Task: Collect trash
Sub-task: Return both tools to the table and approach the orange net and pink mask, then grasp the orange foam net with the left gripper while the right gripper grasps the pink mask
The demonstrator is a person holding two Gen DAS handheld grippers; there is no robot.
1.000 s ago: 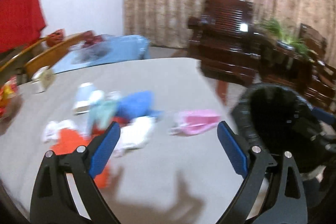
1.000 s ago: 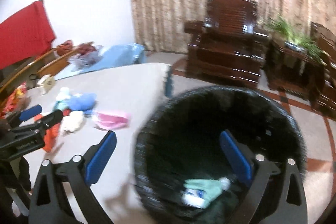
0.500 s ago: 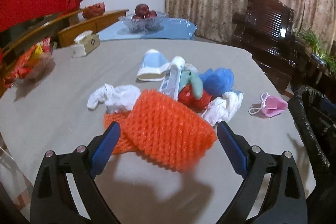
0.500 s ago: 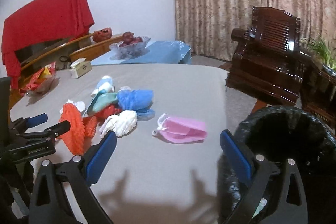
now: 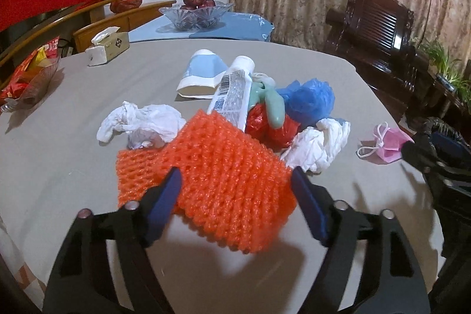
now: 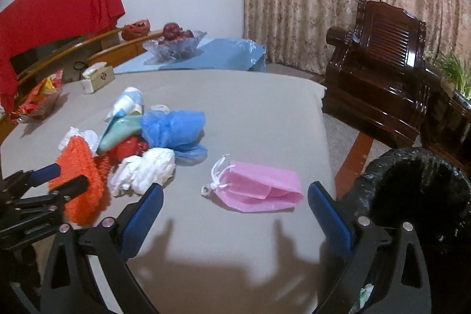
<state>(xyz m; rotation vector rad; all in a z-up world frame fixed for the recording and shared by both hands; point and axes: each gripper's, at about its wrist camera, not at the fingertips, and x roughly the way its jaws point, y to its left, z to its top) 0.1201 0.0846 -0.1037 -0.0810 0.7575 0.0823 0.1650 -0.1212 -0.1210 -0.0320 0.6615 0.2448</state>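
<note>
A pile of trash lies on the grey table [image 5: 88, 167]: an orange foam net [image 5: 223, 184], white crumpled tissue [image 5: 141, 121], a white tube [image 5: 235, 90], a red wrapper [image 5: 265, 128], a blue plastic bag [image 5: 309, 99]. My left gripper [image 5: 235, 202] is open, its blue pads on either side of the orange net [image 6: 78, 181]. My right gripper [image 6: 235, 214] is open and empty, just before a pink face mask [image 6: 259, 190] that also shows in the left wrist view [image 5: 388, 143]. A black-lined trash bin [image 6: 412, 196] stands off the table's right edge.
A tissue box [image 5: 107, 47], a glass fruit bowl [image 5: 195, 12] and a snack basket [image 5: 29, 78] sit at the table's far and left sides. A dark wooden armchair [image 6: 379, 72] stands behind the bin. A white crumpled bag [image 6: 144, 169] lies by the pile.
Both grippers swung left from the bin to the table. My left gripper has closed in on the orange net and narrowed around it. My right gripper now faces the pink mask.
</note>
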